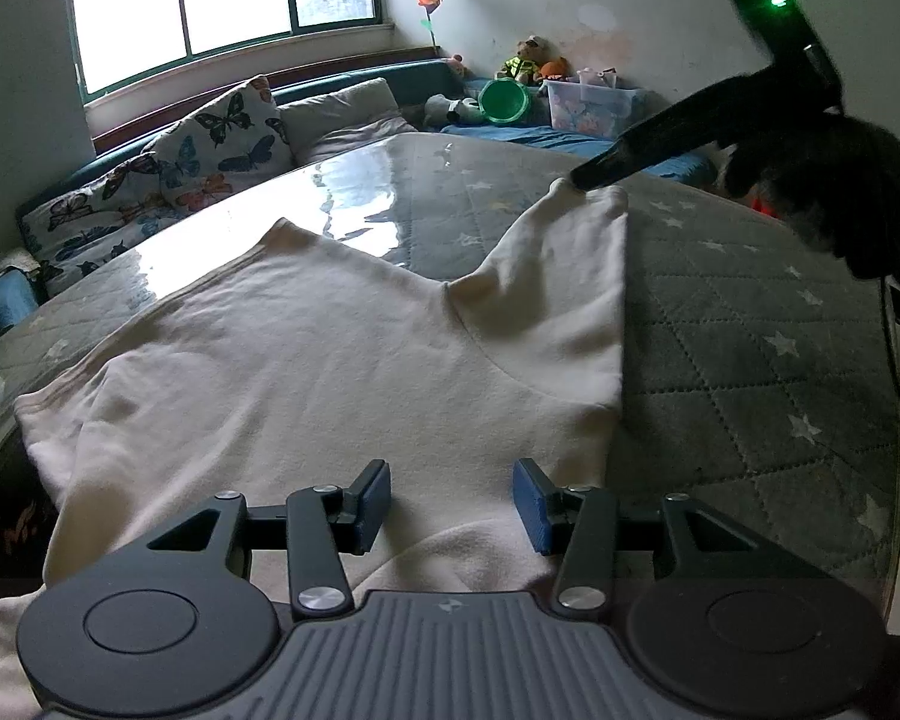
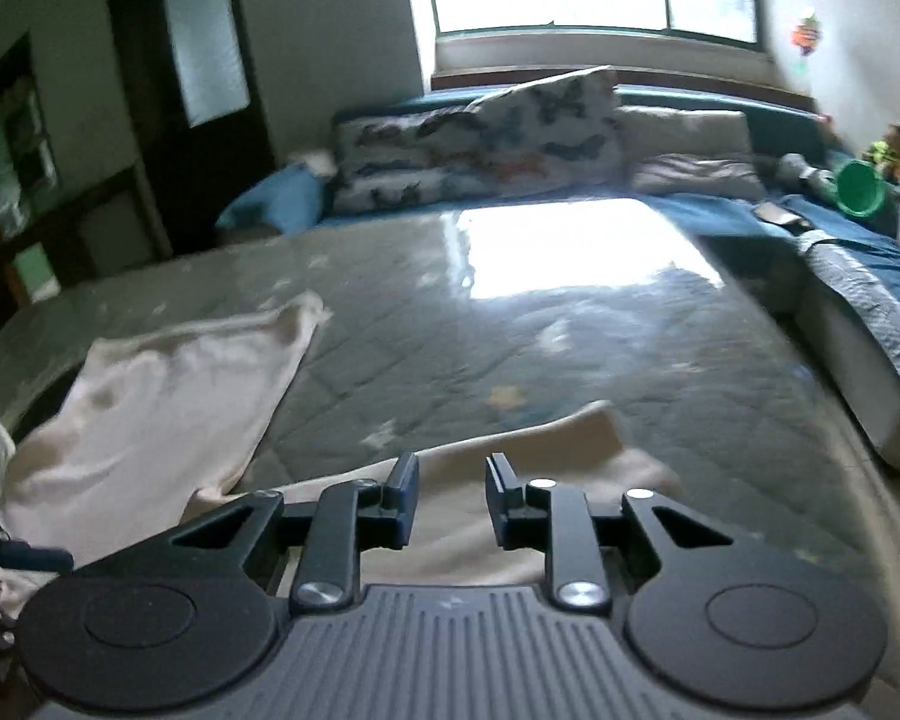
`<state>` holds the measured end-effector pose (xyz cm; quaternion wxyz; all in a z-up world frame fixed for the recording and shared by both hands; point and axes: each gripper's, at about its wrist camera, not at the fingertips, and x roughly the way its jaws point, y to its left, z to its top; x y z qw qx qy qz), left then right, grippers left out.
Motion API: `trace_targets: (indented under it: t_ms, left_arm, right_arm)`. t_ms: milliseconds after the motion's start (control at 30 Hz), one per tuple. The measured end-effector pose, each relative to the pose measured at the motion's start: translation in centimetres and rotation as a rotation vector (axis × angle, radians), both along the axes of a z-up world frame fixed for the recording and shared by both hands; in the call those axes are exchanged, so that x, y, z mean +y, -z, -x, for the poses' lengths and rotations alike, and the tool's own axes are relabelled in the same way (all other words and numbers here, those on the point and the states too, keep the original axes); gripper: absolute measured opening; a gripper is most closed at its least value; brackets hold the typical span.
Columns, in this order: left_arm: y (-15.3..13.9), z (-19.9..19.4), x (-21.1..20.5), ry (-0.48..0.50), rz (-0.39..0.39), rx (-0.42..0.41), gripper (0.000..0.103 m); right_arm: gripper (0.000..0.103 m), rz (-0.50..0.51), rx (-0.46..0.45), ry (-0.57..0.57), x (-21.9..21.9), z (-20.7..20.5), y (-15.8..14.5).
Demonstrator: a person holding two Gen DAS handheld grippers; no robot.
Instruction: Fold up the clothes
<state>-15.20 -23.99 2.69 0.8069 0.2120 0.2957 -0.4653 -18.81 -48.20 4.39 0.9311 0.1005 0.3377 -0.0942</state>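
Quilted star-print table [image 1: 750, 324] beneath cream sweatshirt [image 1: 330, 360]

The left tongs [image 1: 453, 504] are held low and level, their 2 blue-padded fingers [image 1: 373, 504] spread wide with nothing between them. The right tongs [image 2: 450, 498] are also parted, tips apart. In the left wrist view, the right tongs [image 1: 594, 177] reach in from the right, angled downward.
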Motion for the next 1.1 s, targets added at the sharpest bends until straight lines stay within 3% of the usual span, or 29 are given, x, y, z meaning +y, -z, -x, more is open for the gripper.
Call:
trace_targets:
  t_ms: [233, 800, 967, 1100]
  left_arm:
    - [0.1, -0.1, 0.1, 0.0, 0.007, 0.004, 0.05]
    - [0.2, -0.3, 0.2, -0.003, 0.009, 0.006, 0.054]
    - [0.1, -0.3, 0.2, -0.006, 0.009, 0.008, 0.055]
    - [0.2, -0.4, 0.2, -0.006, 0.009, 0.008, 0.056]
  right_arm:
    - [0.024, 0.037, 0.08, 0.001, 0.9, -2.7, 2.1]
    - [0.025, 0.098, 0.085, 0.178, -4.0, -2.0, 3.0]
    - [0.036, 0.093, 0.068, 0.228, -5.4, -0.4, 2.5]
    - [0.036, 0.083, 0.068, 0.261, -6.6, 1.0, 2.3]
